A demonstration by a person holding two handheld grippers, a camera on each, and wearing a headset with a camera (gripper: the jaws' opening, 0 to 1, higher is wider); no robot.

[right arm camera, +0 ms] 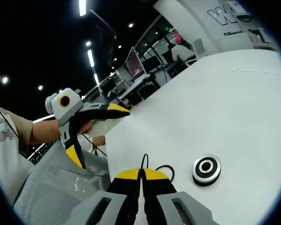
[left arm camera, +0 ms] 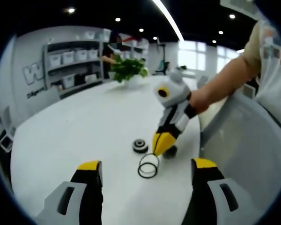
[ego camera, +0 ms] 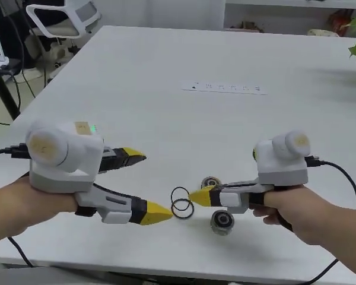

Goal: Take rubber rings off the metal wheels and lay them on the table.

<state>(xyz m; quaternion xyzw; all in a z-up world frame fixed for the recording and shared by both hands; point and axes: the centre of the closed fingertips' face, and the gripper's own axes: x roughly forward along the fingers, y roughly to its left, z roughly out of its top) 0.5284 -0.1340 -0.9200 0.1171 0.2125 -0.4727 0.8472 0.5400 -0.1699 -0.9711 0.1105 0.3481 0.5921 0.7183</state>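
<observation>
The left tongs (ego camera: 146, 184) are held over the left side of the white bench (ego camera: 166, 107). They are spread wide, and nothing is gripped between the yellow tips. The tips are pointed right, toward the rings, and are apart from them.

Two thin black rings (ego camera: 181, 202) are laid flat on the bench close to its near edge. One overlaps the other, and both lie just right of the left tongs' near tip. In the left gripper view the rings (left arm camera: 148, 166) are seen on the bench ahead, in the gap between the two open tips.

The right tongs (ego camera: 194, 196) are brought in from the right with the jaws closed together. Their yellow tip is set against the right edge of the far ring. In the right gripper view a thin black arc is seen just past the shut tips. Whether a ring is pinched there cannot be told.

A far wheel (ego camera: 210, 181) lies on the bench just beyond the right tongs and is partly hidden by them. A near wheel (ego camera: 222, 221) lies on the near side of the same tongs, a little right of the rings.

A power strip (ego camera: 225, 88) is set into the bench far behind, well apart from everything else.
</observation>
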